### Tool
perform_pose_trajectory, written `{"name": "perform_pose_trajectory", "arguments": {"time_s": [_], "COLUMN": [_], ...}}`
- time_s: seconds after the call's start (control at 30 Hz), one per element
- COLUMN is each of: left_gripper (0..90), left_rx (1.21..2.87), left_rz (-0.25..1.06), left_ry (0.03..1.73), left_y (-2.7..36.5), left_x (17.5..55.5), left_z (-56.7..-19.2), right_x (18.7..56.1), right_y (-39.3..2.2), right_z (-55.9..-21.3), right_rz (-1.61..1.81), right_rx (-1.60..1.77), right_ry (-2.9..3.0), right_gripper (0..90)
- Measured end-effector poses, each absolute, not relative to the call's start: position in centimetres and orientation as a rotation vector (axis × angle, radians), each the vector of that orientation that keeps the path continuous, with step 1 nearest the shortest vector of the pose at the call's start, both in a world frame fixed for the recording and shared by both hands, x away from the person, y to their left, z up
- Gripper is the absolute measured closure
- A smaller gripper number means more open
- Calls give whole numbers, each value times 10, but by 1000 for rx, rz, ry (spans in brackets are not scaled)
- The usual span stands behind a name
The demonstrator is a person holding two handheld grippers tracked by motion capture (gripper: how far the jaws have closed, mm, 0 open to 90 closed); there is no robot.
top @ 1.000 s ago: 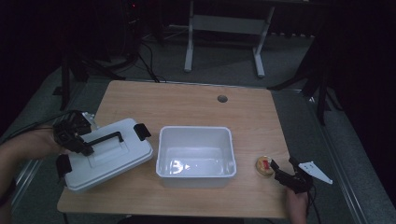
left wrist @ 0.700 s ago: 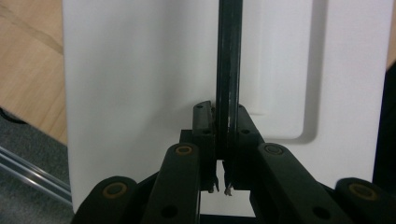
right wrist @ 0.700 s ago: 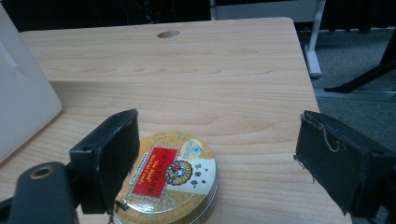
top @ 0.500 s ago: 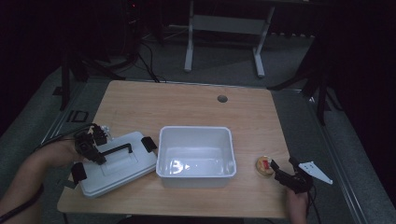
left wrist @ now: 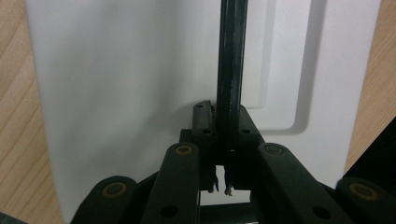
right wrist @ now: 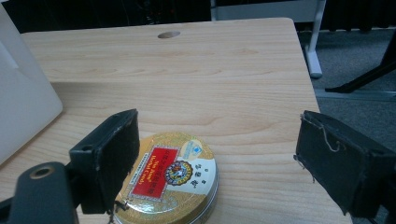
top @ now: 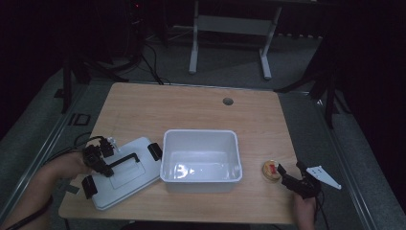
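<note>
Lid (top: 125,174) of white plastic is seen lying flat at the front-left corner of the wooden counter (top: 191,110), its long axis running diagonally from that corner toward the middle, so that its far end points at the white tub (top: 200,160) and nearly touches the tub's left wall. Black clips are carried at both short ends of the lid. A black handle (left wrist: 230,65) runs along the lid's top, and it is pinched near one end by the left claw (top: 98,160), whose jaws are clenched on the bar, as is seen in the left gripper view (left wrist: 223,140). The tub stands open and upright near the middle of the front edge. A small round tin (right wrist: 170,179) with a gold and red printed top lies flat near the front-right corner, just right of the tub (right wrist: 23,107). The right claw (top: 293,178) is held low by the front-right corner with its jaws spread wide; in the right gripper view the tin sits between them, close against one jaw, well apart from the other.
</note>
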State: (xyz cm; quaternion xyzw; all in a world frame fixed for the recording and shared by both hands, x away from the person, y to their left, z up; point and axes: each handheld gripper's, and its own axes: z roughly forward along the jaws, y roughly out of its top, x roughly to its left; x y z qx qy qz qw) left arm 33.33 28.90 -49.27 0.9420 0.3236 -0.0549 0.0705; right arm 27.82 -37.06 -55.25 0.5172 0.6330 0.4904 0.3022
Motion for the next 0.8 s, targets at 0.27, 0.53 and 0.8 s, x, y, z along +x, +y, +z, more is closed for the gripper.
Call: {"name": "perform_pose_trajectory", "arguments": {"time_s": [0.27, 0.53, 0.8], "left_gripper": [762, 427, 311], "left_rx": [2769, 2710, 2691], "left_rz": [-196, -174, -189], "left_ry": [1003, 1066, 1075], "left_y": [295, 299, 301], "left_x": [334, 337, 338], "left_z": [-492, -492, -493], "right_x": [280, 284, 292], "right_y": [-371, -373, -373], "right_z": [-552, -551, -544], "right_rz": [1296, 1284, 1202], "right_rx": [1386, 1394, 1340], "right_ry": [1697, 1817, 2077], "right_gripper": [133, 133, 133]}}
